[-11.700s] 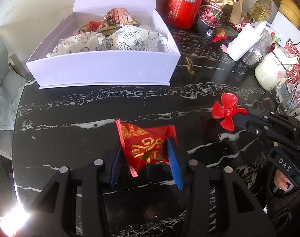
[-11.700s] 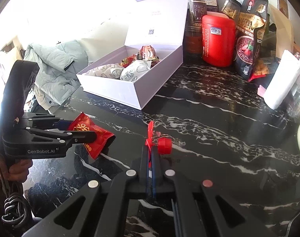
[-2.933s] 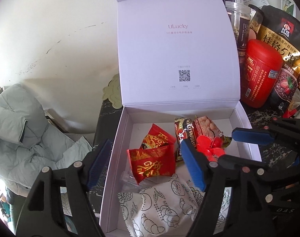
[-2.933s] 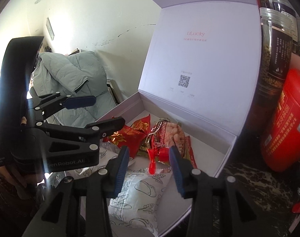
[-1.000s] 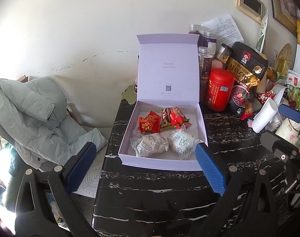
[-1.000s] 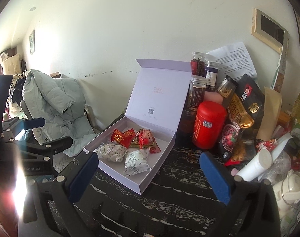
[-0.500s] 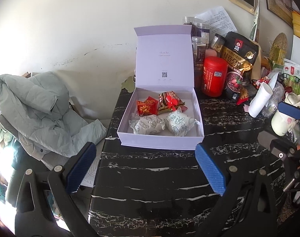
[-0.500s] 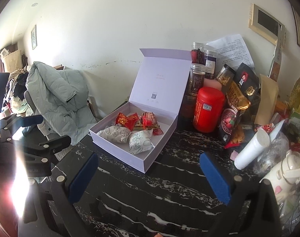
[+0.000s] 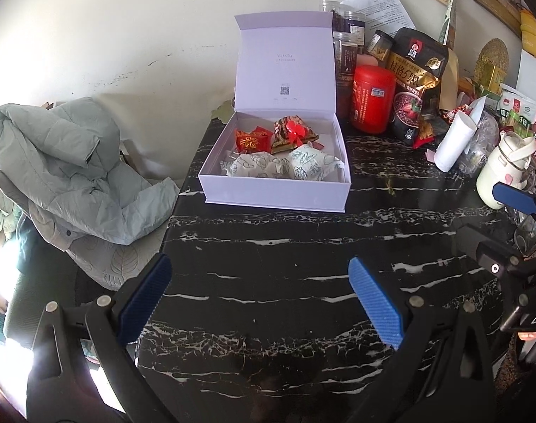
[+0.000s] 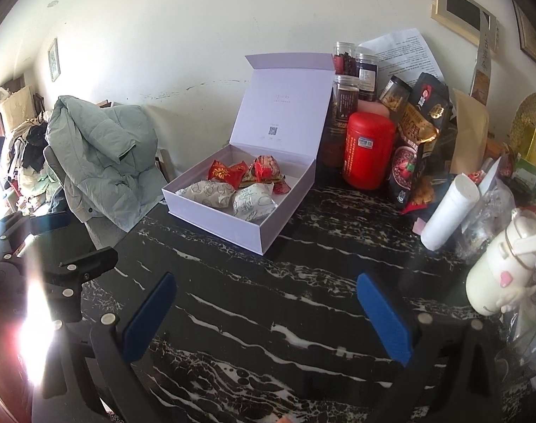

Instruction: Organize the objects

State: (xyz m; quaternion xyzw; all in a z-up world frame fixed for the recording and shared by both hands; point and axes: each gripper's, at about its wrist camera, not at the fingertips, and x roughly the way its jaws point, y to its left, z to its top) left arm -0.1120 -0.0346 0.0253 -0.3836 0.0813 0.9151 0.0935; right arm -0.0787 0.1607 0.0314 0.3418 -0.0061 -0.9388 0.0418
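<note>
Lavender gift box: the open rectangular cardboard box sat on the far left part of the black white-veined marble counter, its lid propped upright against the wall side so the inside stayed reachable.
Contents: a red foil snack packet with gold print lay in the back row; beside it a small red plastic propeller rested on a brown printed packet; two white printed pastry packets filled the front row. I judged the loose items already gathered inside.
Left tool: my left tool hung over the near counter, well apart from the box, blue pads spread wide with nothing between them.
Right tool: my right tool likewise gaped wide and empty above the near counter.
Counter clutter: a red cylindrical tin, dark jars and snack bags crowded the back right, just beside the box, probably stored there, not part of the job.
Stage: I judged the sorting finished or nearly so; the lid was not yet closed.
</note>
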